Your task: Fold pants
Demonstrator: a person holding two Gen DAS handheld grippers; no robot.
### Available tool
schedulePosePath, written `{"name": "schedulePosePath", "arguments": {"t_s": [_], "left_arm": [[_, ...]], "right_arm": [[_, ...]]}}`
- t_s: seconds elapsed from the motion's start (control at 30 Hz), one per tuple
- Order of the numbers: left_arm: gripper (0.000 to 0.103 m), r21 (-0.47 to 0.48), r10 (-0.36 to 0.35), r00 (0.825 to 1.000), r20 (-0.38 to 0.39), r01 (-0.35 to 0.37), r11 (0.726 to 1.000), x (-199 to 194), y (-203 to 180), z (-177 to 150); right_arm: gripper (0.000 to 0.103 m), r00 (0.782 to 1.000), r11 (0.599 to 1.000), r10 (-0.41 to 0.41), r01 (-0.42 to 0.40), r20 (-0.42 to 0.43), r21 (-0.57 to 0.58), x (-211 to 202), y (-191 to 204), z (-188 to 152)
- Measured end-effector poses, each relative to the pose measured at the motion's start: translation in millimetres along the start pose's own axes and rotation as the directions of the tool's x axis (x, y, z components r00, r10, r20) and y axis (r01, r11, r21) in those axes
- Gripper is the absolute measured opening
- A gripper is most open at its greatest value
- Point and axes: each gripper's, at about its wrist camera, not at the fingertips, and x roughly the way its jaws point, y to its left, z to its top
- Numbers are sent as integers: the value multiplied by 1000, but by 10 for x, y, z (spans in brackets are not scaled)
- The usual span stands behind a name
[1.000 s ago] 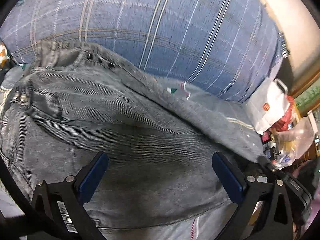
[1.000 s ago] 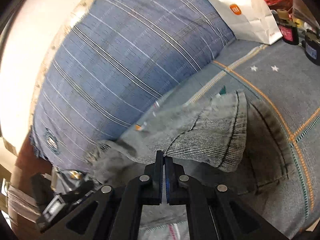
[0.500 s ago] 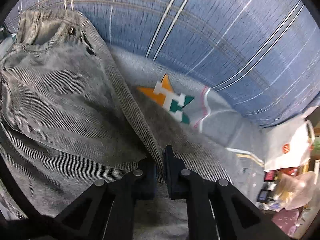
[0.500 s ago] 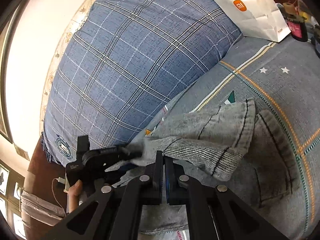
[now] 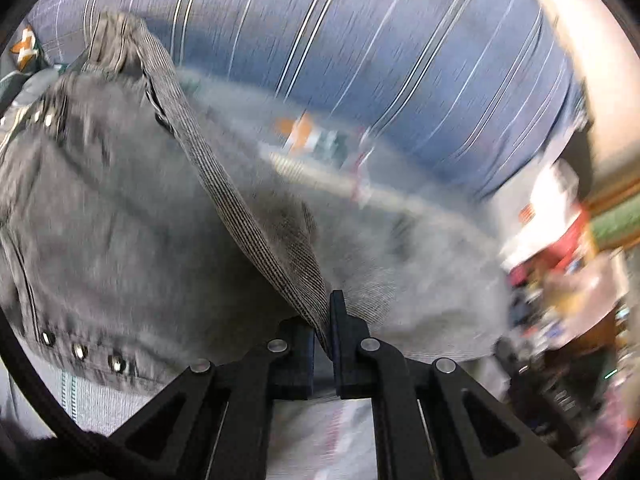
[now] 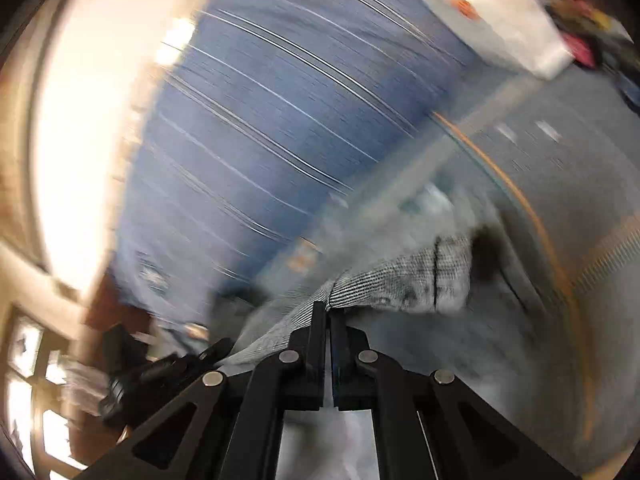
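The grey denim pants point(image 5: 120, 220) lie on a grey bedspread, with the waistband and rivets toward the left of the left wrist view. My left gripper point(image 5: 325, 332) is shut on a folded edge of the pants, which runs taut up and left from the jaws. My right gripper point(image 6: 329, 320) is shut on another edge of the pants point(image 6: 404, 280), near a hem that sticks out to the right. Both views are blurred by motion. The left gripper point(image 6: 152, 376) shows dimly at the lower left of the right wrist view.
A large blue plaid pillow point(image 5: 380, 60) stands behind the pants against a cream wall point(image 6: 88, 120). A white paper bag point(image 6: 500, 12) and cluttered small items point(image 5: 560, 280) sit at the right. The bedspread point(image 6: 580, 180) has orange and green stripes.
The left gripper went from open over the pants to shut on a fold of them and now lifts it. The right gripper stays shut on its edge; both views swing fast.
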Motion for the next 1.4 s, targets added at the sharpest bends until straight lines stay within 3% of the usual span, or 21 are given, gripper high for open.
{"name": "schedulePosePath", "arguments": {"t_s": [0.07,0.13,0.2,0.27,0.37,0.43,0.5,0.53,0.63,0.73,0.8,0.87,0.97,1.03,1.07,1.17,1.2,1.27,1.33,1.4], "left_arm": [[6,-17,-2,1000,-8,2,1000,43,44,-55],[6,-16,-47,999,15,47,999,-41,11,-51],[7,3,-46,998,39,46,999,-164,-64,-95],[7,52,-9,999,33,7,999,-91,-125,-187],[7,116,71,997,4,-71,991,218,-77,-294],[6,97,114,993,-35,-110,989,413,67,-328],[6,78,80,996,-29,-78,994,403,136,-319],[6,81,80,996,-26,-78,994,376,128,-306],[7,91,71,997,-13,-69,993,314,120,-279],[10,108,96,995,-33,-92,990,435,132,-259],[11,143,114,993,-13,-111,983,454,70,-281],[11,172,135,991,1,-133,976,449,16,-314],[11,207,141,990,27,-143,968,496,-15,-313],[11,235,125,991,38,-131,963,502,-45,-335],[11,242,114,993,43,-121,963,484,-28,-349],[12,212,67,997,45,-75,974,447,53,-348],[12,201,55,998,42,-62,978,365,96,-385],[12,174,31,999,29,-36,984,314,155,-389],[12,148,10,1000,13,-12,989,314,194,-365],[12,130,-6,1000,2,5,992,326,222,-345]], "right_arm": [[2,993,994,-107,106,-42,-26,101,-19,-102],[2,990,990,-137,136,-36,-42,95,7,-108],[2,985,983,-174,173,-6,-65,28,43,-111],[2,986,986,-167,167,13,-14,-50,-22,-147],[2,981,979,-169,178,95,-101,-222,160,-250],[2,974,965,-224,228,46,-126,-83,183,-313],[2,955,954,-282,269,-91,-129,199,109,-326],[2,951,953,-287,271,-118,-135,253,109,-335],[2,936,922,-348,333,-49,-199,191,249,-357],[3,944,937,-325,315,-48,-152,144,202,-333],[3,971,970,-237,235,-31,-54,15,57,-301],[9,983,983,-180,178,40,45,-177,-51,-313],[19,942,951,-300,283,148,127,-401,-163,-362],[52,959,959,-239,208,155,192,-460,-306,-323],[59,962,962,-219,185,161,202,-465,-333,-313],[64,954,974,-199,167,223,155,-529,-237,-281],[70,948,974,-216,191,234,124,-532,-168,-250],[70,925,956,-293,282,243,77,-487,-49,-96],[71,916,944,-331,323,225,74,-384,-56,153],[71,920,931,-365,360,143,63,-200,-217,501]]}}
